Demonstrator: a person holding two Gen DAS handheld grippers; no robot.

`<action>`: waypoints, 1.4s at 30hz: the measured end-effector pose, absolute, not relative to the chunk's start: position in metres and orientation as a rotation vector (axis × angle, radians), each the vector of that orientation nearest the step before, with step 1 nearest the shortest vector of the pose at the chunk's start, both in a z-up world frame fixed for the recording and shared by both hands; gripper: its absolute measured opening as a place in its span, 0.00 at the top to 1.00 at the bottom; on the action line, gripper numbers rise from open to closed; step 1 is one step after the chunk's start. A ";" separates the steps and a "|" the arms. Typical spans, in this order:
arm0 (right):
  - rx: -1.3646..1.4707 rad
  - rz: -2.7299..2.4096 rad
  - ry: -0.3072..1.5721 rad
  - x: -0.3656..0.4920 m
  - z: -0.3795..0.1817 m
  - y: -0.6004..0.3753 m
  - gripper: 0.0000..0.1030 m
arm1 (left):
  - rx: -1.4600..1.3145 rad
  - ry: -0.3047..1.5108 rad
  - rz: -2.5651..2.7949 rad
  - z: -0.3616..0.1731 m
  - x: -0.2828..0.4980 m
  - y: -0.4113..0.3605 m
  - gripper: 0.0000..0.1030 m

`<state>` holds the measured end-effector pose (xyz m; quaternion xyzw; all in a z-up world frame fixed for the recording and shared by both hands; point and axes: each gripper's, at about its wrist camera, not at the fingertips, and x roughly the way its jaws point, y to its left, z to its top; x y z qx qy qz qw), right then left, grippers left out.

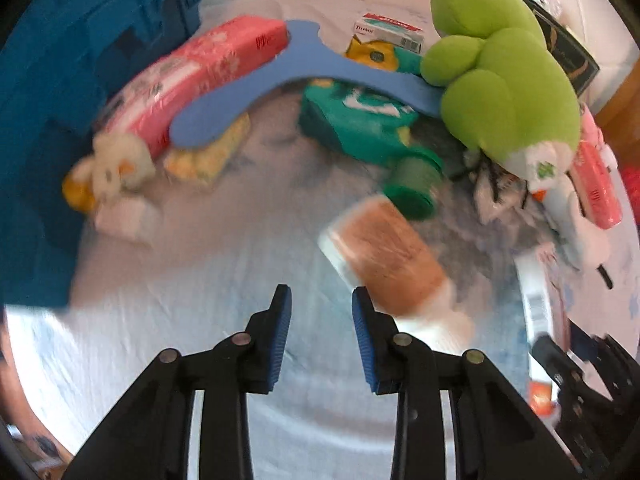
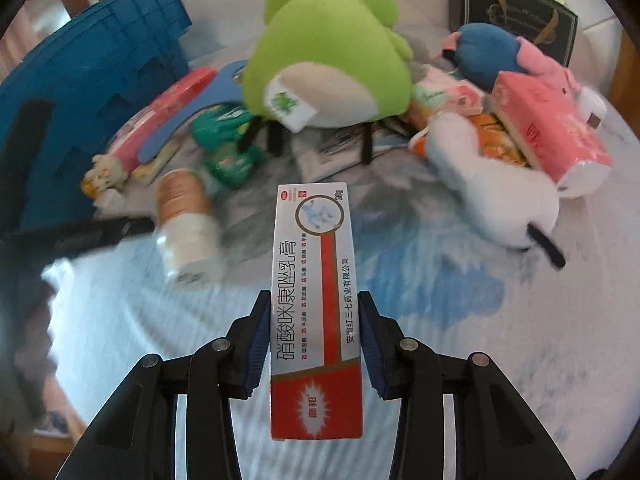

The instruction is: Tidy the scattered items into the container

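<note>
My right gripper point(image 2: 312, 300) is shut on a long white and red ointment box point(image 2: 314, 292) and holds it above the bed sheet. My left gripper point(image 1: 321, 294) is open and empty, just left of a lying brown and white bottle point(image 1: 390, 256), which also shows in the right wrist view point(image 2: 184, 216). The blue crate point(image 1: 60, 92) stands at the left; it also shows in the right wrist view point(image 2: 88, 92). Scattered items lie beyond: a green plush point(image 1: 500, 76), a pink tissue pack point(image 1: 192, 72), a teal pack point(image 1: 360, 120), a green-capped jar point(image 1: 416, 184).
A blue foam piece point(image 1: 288, 76), a small white plush point(image 1: 116, 164) and yellow packs lie by the crate. In the right wrist view a white plush point(image 2: 492, 196), a pink tissue pack point(image 2: 548, 136), a blue and pink plush point(image 2: 492, 52) and a black box point(image 2: 516, 16) lie at right.
</note>
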<state>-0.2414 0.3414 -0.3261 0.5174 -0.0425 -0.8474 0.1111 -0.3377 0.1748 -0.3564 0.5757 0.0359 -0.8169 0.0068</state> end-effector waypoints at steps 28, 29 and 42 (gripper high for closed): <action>1.515 -2.268 0.024 -0.287 -0.347 0.400 0.59 | 1.664 -0.087 -2.611 -0.324 -0.313 0.201 0.44; 1.518 -2.270 0.020 -0.285 -0.346 0.402 0.59 | 1.677 -0.118 -2.634 -0.324 -0.314 0.202 0.44; 1.645 -2.497 -0.134 -0.270 -0.345 0.380 0.52 | 1.875 -0.304 -2.714 -0.360 -0.331 0.215 0.49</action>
